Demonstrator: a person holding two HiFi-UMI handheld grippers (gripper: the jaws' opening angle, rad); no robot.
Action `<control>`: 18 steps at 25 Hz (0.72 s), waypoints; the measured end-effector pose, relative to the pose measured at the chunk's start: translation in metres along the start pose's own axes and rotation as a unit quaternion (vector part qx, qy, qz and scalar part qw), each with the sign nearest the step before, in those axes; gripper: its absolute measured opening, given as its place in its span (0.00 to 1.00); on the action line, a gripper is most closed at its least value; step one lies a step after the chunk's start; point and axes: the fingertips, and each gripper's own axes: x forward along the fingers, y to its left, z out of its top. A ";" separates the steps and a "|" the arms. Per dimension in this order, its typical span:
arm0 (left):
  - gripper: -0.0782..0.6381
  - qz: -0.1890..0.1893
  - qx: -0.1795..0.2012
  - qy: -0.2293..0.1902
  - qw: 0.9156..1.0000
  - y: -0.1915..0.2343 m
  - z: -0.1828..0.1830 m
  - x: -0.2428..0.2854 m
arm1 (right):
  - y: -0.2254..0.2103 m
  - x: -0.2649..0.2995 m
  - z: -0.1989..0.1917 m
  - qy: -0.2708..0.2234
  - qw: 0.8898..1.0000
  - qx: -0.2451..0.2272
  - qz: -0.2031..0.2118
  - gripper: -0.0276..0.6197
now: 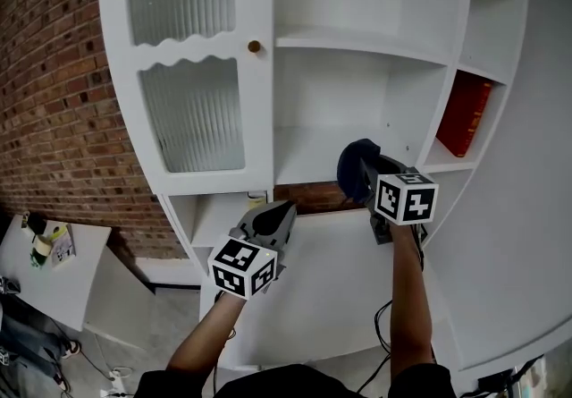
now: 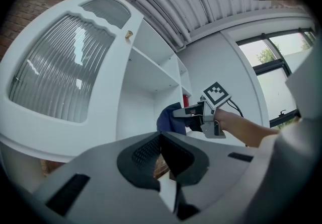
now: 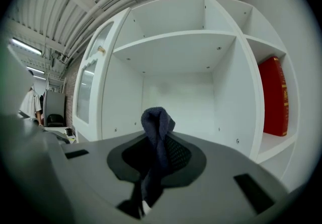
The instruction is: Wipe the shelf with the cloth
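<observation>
My right gripper (image 1: 361,176) is shut on a dark blue cloth (image 1: 355,162), held at the front edge of the white cabinet's lower open shelf (image 1: 304,153). In the right gripper view the cloth (image 3: 157,128) stands up in a bunch between the jaws, facing the open shelf compartment (image 3: 176,112). My left gripper (image 1: 279,209) hangs lower and to the left, in front of the cabinet, shut with nothing in it. The left gripper view shows the cloth (image 2: 169,119) and the right gripper (image 2: 184,113) beyond its own closed jaws (image 2: 161,140).
A red book (image 1: 466,115) stands in the side compartment at right. A ribbed glass door (image 1: 192,110) with a round knob (image 1: 255,46) closes the cabinet's left half. A brick wall (image 1: 54,74) lies left, with a small white table (image 1: 45,275) below.
</observation>
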 end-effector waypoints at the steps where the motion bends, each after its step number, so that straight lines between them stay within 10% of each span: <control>1: 0.13 -0.002 -0.001 0.001 1.000 -0.001 0.000 -0.003 | 0.005 -0.004 0.000 -0.003 1.000 0.000 0.001 0.13; 18: 0.13 -0.013 -0.003 -0.005 1.000 0.000 0.010 -0.064 | 0.090 -0.043 -0.010 -0.009 0.999 -0.038 0.006 0.14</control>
